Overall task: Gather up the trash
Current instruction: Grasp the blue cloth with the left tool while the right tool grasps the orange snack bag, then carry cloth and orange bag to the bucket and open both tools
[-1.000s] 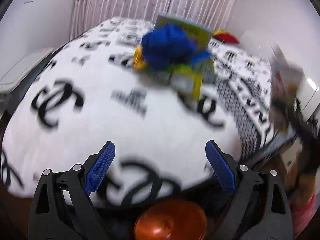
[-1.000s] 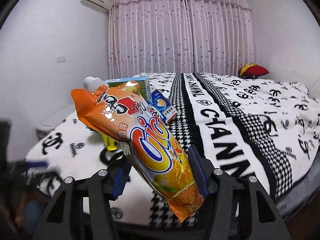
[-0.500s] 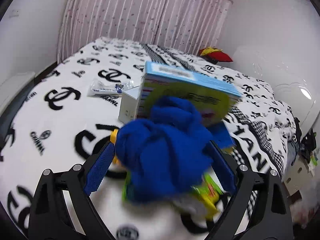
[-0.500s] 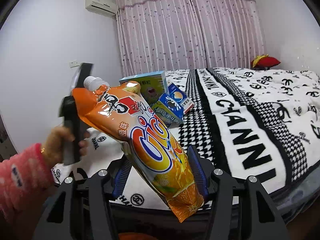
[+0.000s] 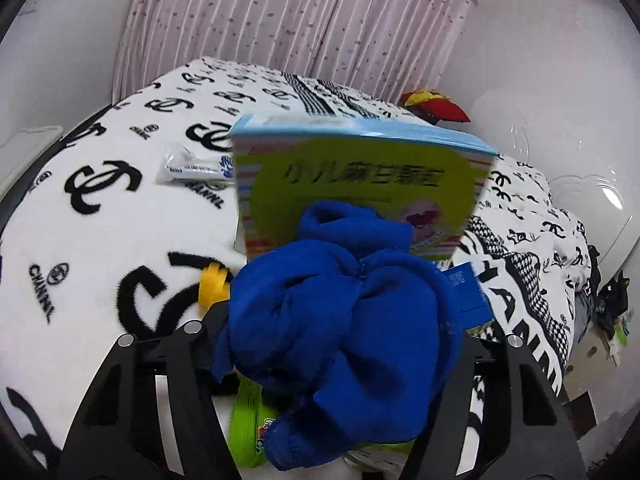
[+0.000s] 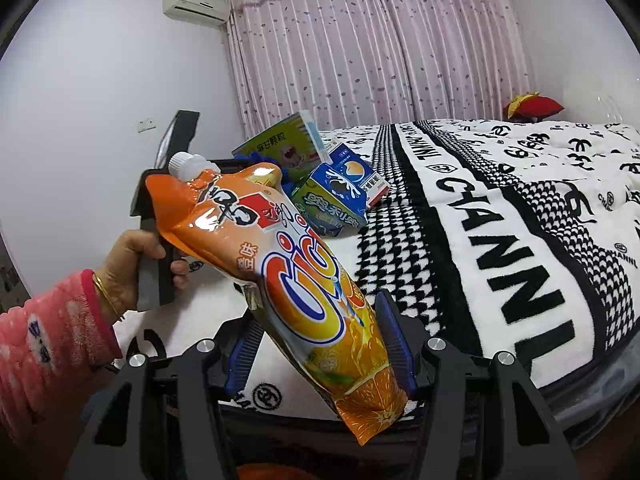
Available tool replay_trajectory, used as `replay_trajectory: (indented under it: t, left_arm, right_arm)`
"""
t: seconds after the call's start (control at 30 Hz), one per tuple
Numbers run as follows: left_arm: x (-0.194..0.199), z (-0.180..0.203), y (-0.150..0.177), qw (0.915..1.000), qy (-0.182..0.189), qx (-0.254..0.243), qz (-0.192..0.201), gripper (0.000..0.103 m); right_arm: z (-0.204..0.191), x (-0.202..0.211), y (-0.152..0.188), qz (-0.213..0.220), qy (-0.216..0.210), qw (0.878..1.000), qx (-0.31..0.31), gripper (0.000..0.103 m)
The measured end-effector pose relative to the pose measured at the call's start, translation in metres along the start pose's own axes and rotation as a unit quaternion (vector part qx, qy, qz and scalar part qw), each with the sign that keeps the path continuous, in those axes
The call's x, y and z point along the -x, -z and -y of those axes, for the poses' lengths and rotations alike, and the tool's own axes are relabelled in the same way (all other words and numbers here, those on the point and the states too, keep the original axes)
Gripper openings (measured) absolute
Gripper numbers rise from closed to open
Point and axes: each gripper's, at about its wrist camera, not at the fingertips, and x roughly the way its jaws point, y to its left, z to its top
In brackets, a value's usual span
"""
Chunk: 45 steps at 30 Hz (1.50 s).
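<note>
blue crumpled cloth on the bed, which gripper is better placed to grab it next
Left. The left gripper already brackets the blue crumpled cloth on the bed, while the right gripper is shut on the orange juice pouch.

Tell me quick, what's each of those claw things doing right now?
Left gripper: jaws around the blue cloth; whether they clamp it cannot be told.
Right gripper: shut on the orange drink pouch.

The bed (image 5: 100, 240) carries the items. The cloth bundle (image 5: 340, 344) lies nearest, between the left gripper (image 5: 340, 360) fingers. The box (image 5: 360, 184) stands directly behind it. The wrapper (image 5: 192, 166) lies left of the box. The cushion (image 5: 436, 108) lies at the far right.
</note>
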Motion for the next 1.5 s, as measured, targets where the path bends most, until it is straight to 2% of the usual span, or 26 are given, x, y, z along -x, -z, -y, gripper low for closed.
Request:
replay_trajectory:
  t: [0.27, 0.47, 0.63, 0.77, 0.97, 1.17, 1.33, 1.5]
  left_arm:
    - [0.038, 0.007, -0.001, 0.9996, 0.009, -0.014, 0.023, 0.062]
    - [0.099, 0.012, 0.007, 0.9978, 0.019, -0.030, 0.055, 0.062]
    - [0.156, 0.021, 0.037, 0.9949, 0.026, -0.066, 0.072, 0.062]
    - [0.185, 0.026, 0.072, 0.9940, 0.028, -0.084, 0.063, 0.062]
    - [0.198, 0.027, 0.135, 0.9950, 0.049, -0.086, 0.015, 0.062]
    - [0.176, 0.028, 0.199, 0.9916, 0.062, -0.083, -0.077, 0.062]
    - [0.142, 0.024, 0.243, 0.9817, 0.061, -0.075, -0.164, 0.062]
    - [0.107, 0.022, 0.285, 0.9642, 0.029, -0.070, -0.254, 0.062]
  right_arm:
    - [-0.004, 0.011, -0.003, 0.013, 0.003, 1.000, 0.003, 0.056]
    - [-0.012, 0.032, -0.004, 0.030, 0.004, 1.000, 0.009, 0.056]
    - [-0.016, 0.050, -0.001, 0.032, 0.004, 0.999, 0.017, 0.056]
    - [-0.019, 0.061, 0.005, 0.026, 0.003, 0.999, 0.026, 0.056]
    - [-0.021, 0.066, 0.024, -0.017, -0.009, 0.999, 0.038, 0.056]
    - [-0.026, 0.053, 0.058, -0.088, -0.021, 0.995, 0.044, 0.055]
    - [-0.027, 0.034, 0.092, -0.156, -0.034, 0.986, 0.041, 0.055]
    - [-0.029, 0.009, 0.132, -0.238, -0.037, 0.970, 0.032, 0.055]
